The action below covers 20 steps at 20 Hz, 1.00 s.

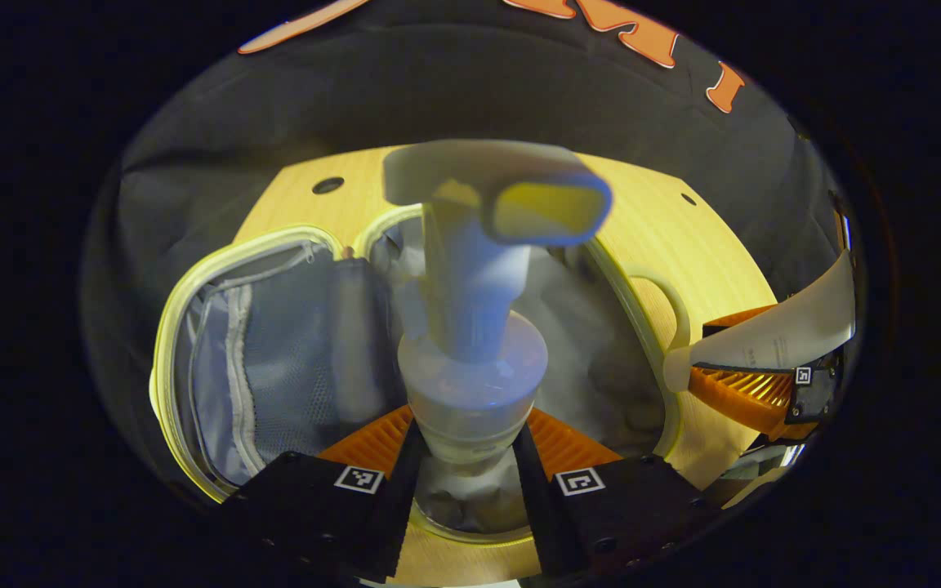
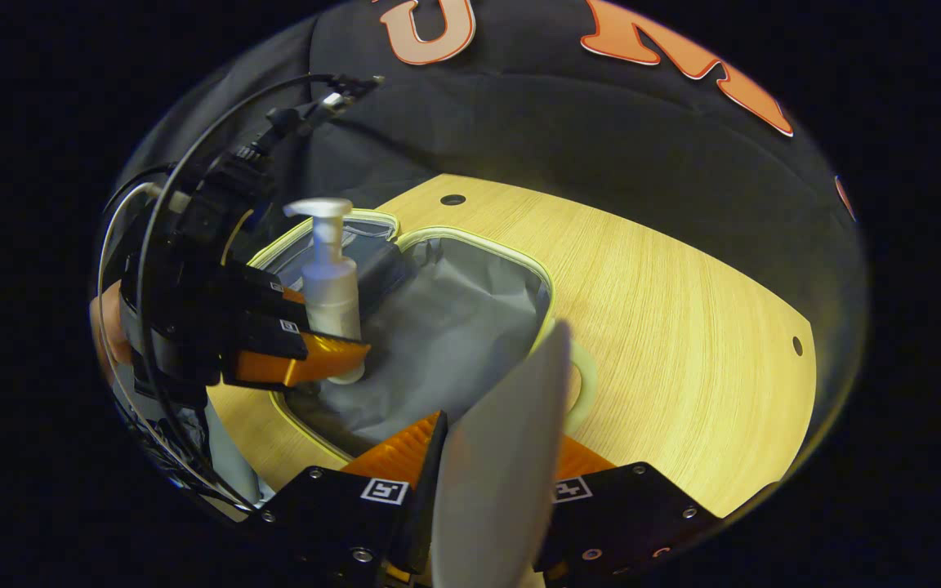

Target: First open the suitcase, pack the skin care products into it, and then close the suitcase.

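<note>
The left tongs (image 1: 466, 482) are pinching a pump bottle (image 1: 470, 359) by its lower body, both fingers pressing on its sides. In the left gripper view the bottle is standing upright between the fingers, its pump head (image 1: 503, 192) looming close and blurred. The right gripper view is showing the same left tongs (image 2: 332, 359) from the side, holding the bottle (image 2: 330, 282) upright over the near left part of the open suitcase half, its base just above or touching the grey lining; which, I cannot tell. Part of a hand (image 2: 107, 327) is showing behind those tongs.

The suitcase (image 1: 201, 359) is lying open on the tabletop (image 1: 683, 237), its two halves side by side with pale yellow rims. One half is showing a zipped mesh pocket (image 1: 274, 359), the other a crumpled grey lining (image 2: 454, 327). A handle (image 1: 671, 302) is sticking out from the rim toward the tabletop's right side.

The right tongs (image 2: 491, 490) are pinching a white tube (image 2: 511, 457), its flat end rising between the fingers and leaning over the suitcase's near rim. In the left gripper view those right tongs (image 1: 752, 392) are sitting at the right edge, holding the tube (image 1: 773, 335) pointed toward the handle.
</note>
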Tool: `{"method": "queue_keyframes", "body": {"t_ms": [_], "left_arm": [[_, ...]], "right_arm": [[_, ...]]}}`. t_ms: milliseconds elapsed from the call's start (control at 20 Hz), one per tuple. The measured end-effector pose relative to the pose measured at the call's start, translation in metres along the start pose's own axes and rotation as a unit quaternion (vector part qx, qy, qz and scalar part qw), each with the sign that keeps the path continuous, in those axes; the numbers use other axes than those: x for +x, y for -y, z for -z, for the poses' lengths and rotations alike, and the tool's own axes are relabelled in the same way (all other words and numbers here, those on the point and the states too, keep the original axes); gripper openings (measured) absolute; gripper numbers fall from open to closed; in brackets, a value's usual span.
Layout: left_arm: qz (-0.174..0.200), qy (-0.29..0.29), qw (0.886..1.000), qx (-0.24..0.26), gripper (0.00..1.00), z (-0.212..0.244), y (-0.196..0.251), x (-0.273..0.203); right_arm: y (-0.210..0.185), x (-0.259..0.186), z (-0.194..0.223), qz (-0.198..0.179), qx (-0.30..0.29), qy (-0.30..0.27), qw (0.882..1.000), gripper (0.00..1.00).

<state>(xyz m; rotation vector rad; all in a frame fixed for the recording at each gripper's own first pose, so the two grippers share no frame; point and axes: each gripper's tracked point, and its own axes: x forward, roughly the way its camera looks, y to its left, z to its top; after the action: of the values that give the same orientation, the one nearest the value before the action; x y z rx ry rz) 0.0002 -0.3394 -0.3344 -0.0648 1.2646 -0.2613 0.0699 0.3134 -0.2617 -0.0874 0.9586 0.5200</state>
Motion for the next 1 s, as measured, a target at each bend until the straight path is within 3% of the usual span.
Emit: {"method": "queue_keyframes", "body": {"t_ms": [100, 250, 300, 350, 400, 500, 800, 1000], "left_arm": [[-0.007, -0.032, 0.999, -0.01, 0.62, 0.007, 0.002, 0.008], [0.028, -0.064, 0.995, -0.072, 0.62, 0.015, 0.017, 0.017], [0.017, -0.082, 0.993, -0.086, 0.61, 0.02, 0.009, 0.026], [0.009, -0.097, 0.991, -0.09, 0.62, 0.022, 0.006, 0.029], [0.0, -0.105, 0.99, -0.093, 0.62, 0.022, 0.005, 0.031], [-0.019, -0.12, 0.987, -0.101, 0.62, 0.024, 0.005, 0.036], [-0.034, -0.054, 0.991, -0.117, 0.69, 0.01, -0.002, 0.003], [-0.08, 0.017, 0.988, -0.129, 0.69, 0.009, -0.027, -0.051]], "right_arm": [[-0.001, 0.006, -0.005, -0.001, 0.006, -0.006, 1.0, 0.46], [-0.006, -0.001, -0.008, -0.017, 0.027, -0.021, 0.999, 0.46], [-0.008, 0.0, -0.007, -0.023, 0.036, -0.03, 0.999, 0.41], [-0.008, 0.0, -0.005, -0.027, 0.039, -0.04, 0.998, 0.46], [-0.007, 0.002, -0.006, -0.024, 0.039, -0.043, 0.998, 0.41], [-0.008, 0.007, -0.005, -0.024, 0.042, -0.058, 0.997, 0.41], [-0.005, 0.01, -0.002, -0.043, 0.064, -0.079, 0.994, 0.41], [-0.01, 0.008, -0.001, -0.054, 0.075, -0.1, 0.991, 0.41]]}}
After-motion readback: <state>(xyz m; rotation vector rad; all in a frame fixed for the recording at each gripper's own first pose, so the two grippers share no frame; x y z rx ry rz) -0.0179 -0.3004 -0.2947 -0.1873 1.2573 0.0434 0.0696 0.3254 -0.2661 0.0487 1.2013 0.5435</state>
